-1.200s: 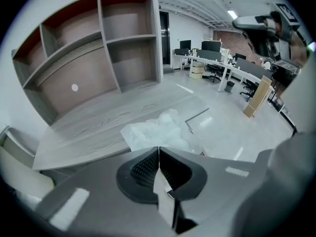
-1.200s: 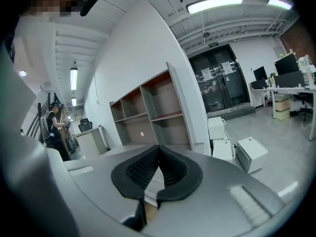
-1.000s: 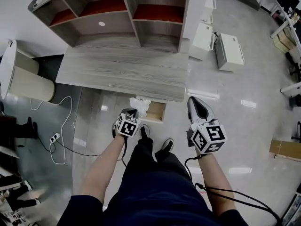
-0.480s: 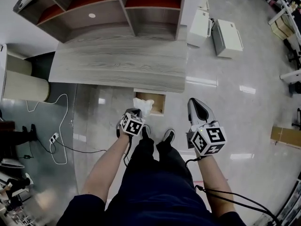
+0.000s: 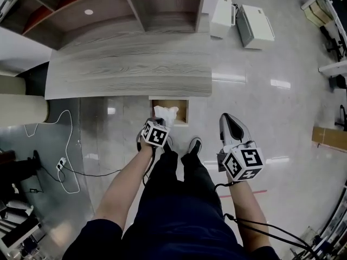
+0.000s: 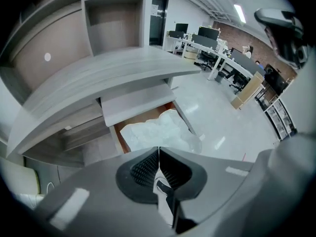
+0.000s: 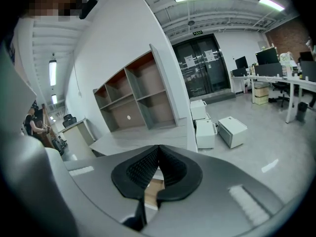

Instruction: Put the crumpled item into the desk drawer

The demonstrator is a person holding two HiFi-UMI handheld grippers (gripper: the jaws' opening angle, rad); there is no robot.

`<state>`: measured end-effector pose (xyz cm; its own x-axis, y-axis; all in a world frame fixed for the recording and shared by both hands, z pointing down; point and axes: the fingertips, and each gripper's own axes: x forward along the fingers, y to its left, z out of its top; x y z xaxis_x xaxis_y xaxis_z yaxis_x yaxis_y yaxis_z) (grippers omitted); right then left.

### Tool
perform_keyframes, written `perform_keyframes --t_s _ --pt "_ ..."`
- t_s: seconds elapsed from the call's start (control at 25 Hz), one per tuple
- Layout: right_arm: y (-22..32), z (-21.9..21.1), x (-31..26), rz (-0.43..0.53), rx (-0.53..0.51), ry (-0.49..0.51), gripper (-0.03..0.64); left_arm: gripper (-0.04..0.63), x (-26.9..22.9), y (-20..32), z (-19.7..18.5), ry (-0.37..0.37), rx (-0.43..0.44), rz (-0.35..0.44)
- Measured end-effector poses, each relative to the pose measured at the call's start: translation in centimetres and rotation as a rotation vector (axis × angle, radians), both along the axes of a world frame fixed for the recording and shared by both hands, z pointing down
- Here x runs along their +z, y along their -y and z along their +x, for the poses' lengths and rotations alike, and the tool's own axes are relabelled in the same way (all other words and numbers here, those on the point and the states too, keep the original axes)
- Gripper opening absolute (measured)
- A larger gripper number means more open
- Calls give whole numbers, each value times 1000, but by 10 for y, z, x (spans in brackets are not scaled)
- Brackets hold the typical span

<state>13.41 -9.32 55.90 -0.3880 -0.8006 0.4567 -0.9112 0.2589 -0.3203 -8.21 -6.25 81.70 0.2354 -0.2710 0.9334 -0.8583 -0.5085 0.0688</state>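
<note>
while the left tongs [image 6: 158, 151] are pressed together on an edge of the crumpled white paper-like item [image 6: 159, 131], that item hangs over the front of the open wooden drawer [image 5: 181, 111]. the drawer stands pulled out from under the pale grey wood-grain tabletop [image 5: 130, 64]. in the left gripper view the white bundle covers much of the drawer's brown inside; whether it touches the bottom cannot be told. the left tongs' cube with black-and-white square markers [image 5: 155, 134] sits just in front of the drawer's near edge in the head view.

the right tongs [image 7: 158, 147] are pressed together too, with nothing between their ribbed black pads. they hover over the glossy grey floor [image 5: 255, 96], well to the right of the drawer, and their own marker cube [image 5: 243, 163] faces up. the person's two dark shoes [image 5: 194, 144] stand between the two tongs, just short of the drawer.

at the back of the tabletop rises a grey open shelf unit with reddish-brown upper boards [image 5: 108, 7]. two white box-shaped cabinets [image 5: 255, 23] lie on the floor beyond the tabletop's right end. a white power strip with its looping cable [image 5: 61, 161] lies on the floor to the left. the only writing is a small green sign over the dark double doors [image 7: 197, 32], too small to read.
</note>
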Motion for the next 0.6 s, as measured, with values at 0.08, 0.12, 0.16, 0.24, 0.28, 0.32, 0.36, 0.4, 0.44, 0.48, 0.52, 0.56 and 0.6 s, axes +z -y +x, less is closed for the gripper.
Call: perform_keyframes --t_s 0.08,0.12,0.16,0.24,0.28,0.32,0.36,0.4,0.44,0.48,0.52,0.56,0.6 --pt "-4 3 6 -15 15 -4 6 8 6 2 2 6 2 -9" --pt "-6 4 8 -22 21 -5 6 8 9 3 2 9 2 -13" --pt "-7 6 10 -28 26 -6 6 8 11 4 3 12 1 -16" --pt "-7 8 15 -38 35 -8 6 8 16 8 4 18 1 -19" --pt "-7 9 17 -42 38 -9 6 8 19 10 4 19 2 -19" --pt "-7 9 20 -46 41 -10 6 8 21 12 5 20 3 -18" --pt "-7 10 22 -50 43 -11 6 8 23 14 5 20 5 -17" --pt "-7 10 25 -54 43 -12 6 8 25 15 6 20 6 -17" --pt "-7 11 27 -57 43 -14 6 8 27 16 6 21 6 -17" --pt "-7 11 30 -61 44 -16 6 8 29 17 7 22 4 -17" --pt "-7 12 32 -66 44 -18 6 8 31 19 6 23 2 -17" --pt "-6 12 34 -71 46 -19 6 8 33 20 6 25 1 -18" --pt "-6 13 36 -76 47 -19 6 8 34 22 6 29 3 -18"
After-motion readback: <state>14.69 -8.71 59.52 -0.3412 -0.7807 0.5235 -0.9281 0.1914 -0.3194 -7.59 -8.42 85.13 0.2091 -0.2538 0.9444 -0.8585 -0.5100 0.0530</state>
